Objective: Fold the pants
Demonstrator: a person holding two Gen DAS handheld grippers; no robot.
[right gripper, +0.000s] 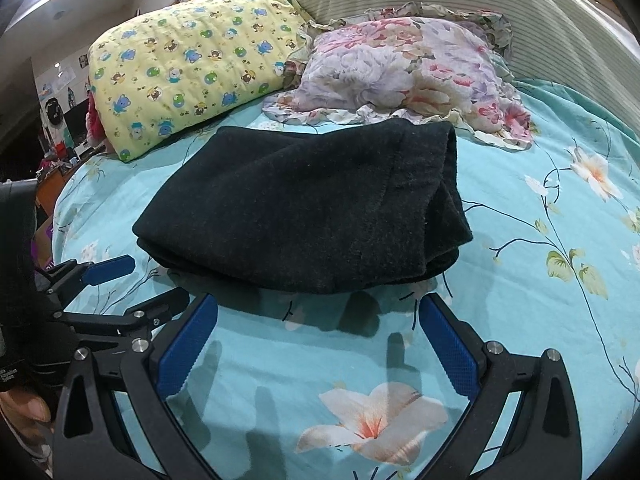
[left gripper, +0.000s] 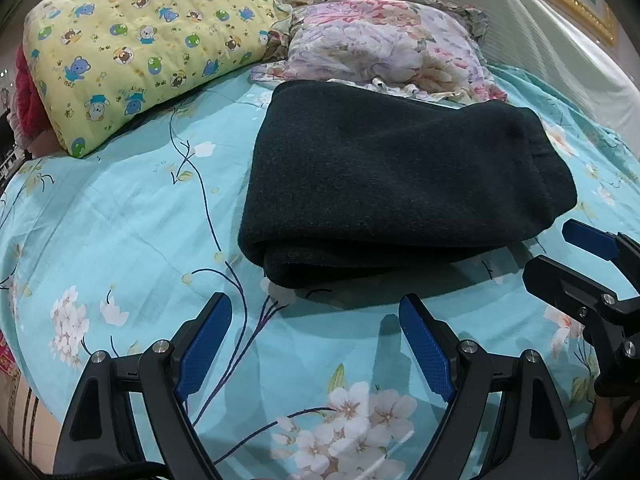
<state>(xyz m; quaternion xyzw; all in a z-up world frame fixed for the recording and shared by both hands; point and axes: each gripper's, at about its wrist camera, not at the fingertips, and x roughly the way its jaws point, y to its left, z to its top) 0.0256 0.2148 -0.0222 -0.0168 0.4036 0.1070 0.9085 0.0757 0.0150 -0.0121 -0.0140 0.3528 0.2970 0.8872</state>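
Pants [left gripper: 392, 176] on bed [left gripper: 120, 216]; pillows [left gripper: 140, 40] behind

Open bed sheet [left gripper: 120, 216] lies near and left of the folded pants [left gripper: 384, 176]. Far side is blocked: yellow pillow [left gripper: 144, 44] far left, floral pillow [left gripper: 384, 48] touching the pants' far edge.
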